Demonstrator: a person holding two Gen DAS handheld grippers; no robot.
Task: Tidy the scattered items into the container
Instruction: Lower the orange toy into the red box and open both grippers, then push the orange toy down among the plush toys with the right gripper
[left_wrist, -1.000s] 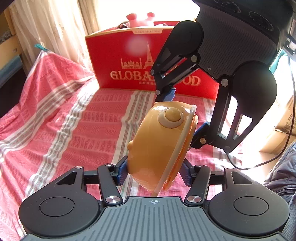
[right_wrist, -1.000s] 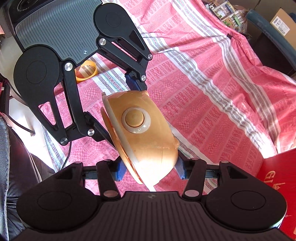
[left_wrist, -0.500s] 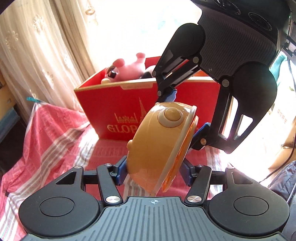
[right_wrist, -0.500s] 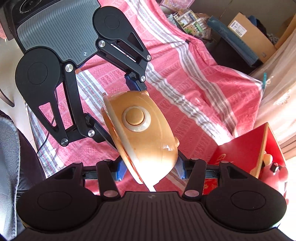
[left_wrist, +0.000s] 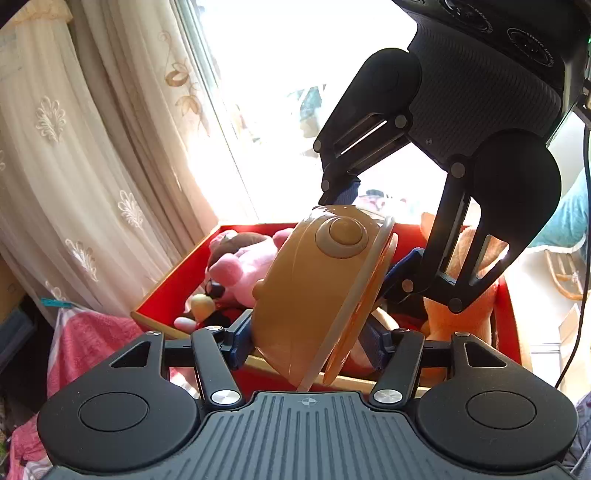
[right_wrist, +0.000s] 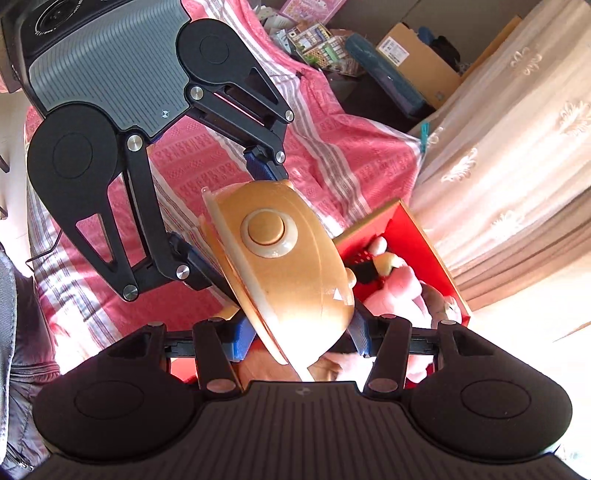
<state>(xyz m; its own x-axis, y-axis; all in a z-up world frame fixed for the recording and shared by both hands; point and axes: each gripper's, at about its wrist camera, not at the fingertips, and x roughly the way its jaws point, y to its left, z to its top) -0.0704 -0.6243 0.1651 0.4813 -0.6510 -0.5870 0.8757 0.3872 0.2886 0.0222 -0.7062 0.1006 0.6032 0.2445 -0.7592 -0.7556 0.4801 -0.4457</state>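
Note:
A round orange plastic toy (left_wrist: 314, 291) with a knob on its side is clamped by both grippers at once. My left gripper (left_wrist: 308, 341) is shut on it from below; my right gripper (left_wrist: 369, 236) grips it from above right. In the right wrist view the same toy (right_wrist: 284, 280) sits between my right gripper (right_wrist: 301, 338) and the left gripper (right_wrist: 229, 206). The toy hangs tilted above the near edge of the open red box (left_wrist: 173, 284), which holds a pink plush (left_wrist: 243, 269) and an orange plush (left_wrist: 458, 317). The box also shows in the right wrist view (right_wrist: 406, 229).
The red-and-white striped cloth (right_wrist: 332, 140) covers the bed beside the box. Lace curtains (left_wrist: 92, 166) and a bright window stand behind the box. Cardboard boxes and clutter (right_wrist: 413, 55) lie past the bed's far edge.
Both grippers have lifted the orange toy and carried it toward the red box; the view rose from the box's front face to over its open top.

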